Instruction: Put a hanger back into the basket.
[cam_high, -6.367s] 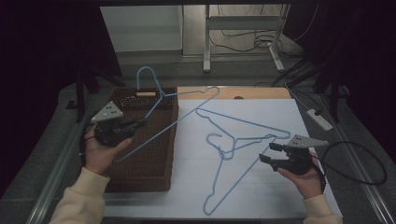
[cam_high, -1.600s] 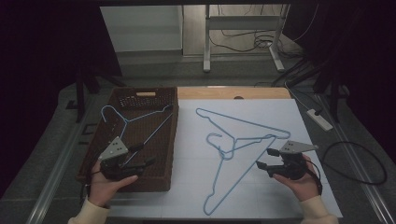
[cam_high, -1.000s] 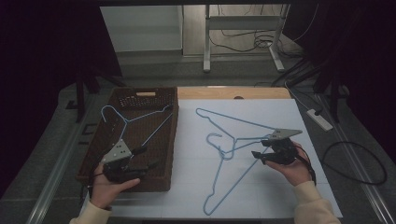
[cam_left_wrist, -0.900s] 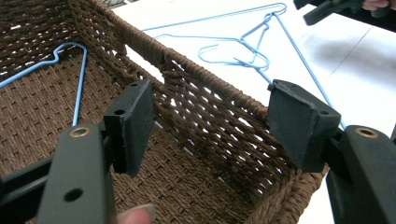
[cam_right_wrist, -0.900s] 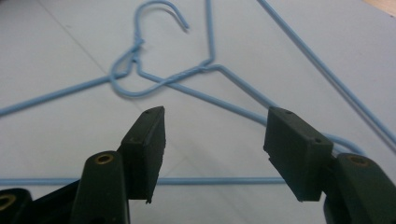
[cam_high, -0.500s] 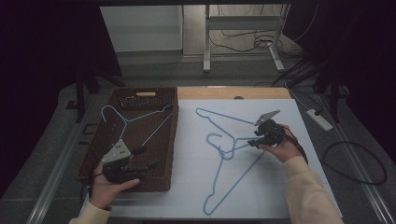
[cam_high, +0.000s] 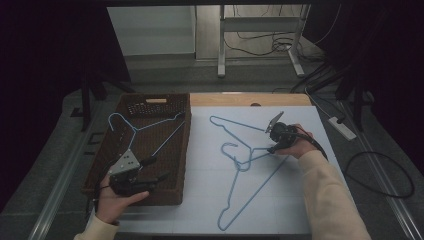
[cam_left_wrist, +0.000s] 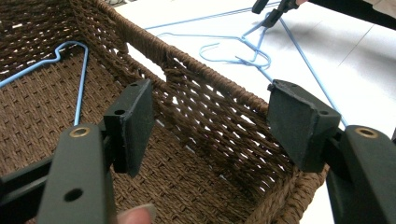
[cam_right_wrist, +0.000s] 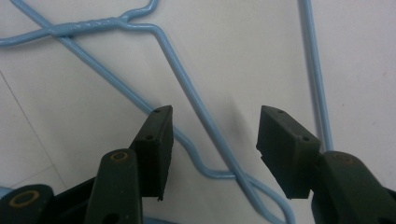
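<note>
Worktop carries my wicker basket, one blue hanger inside, two crossed hangers beside it. My right hand-held gripper has just been closing, its jaws apart astride their wires; my left hand-held gripper gapes over the basket.
</note>
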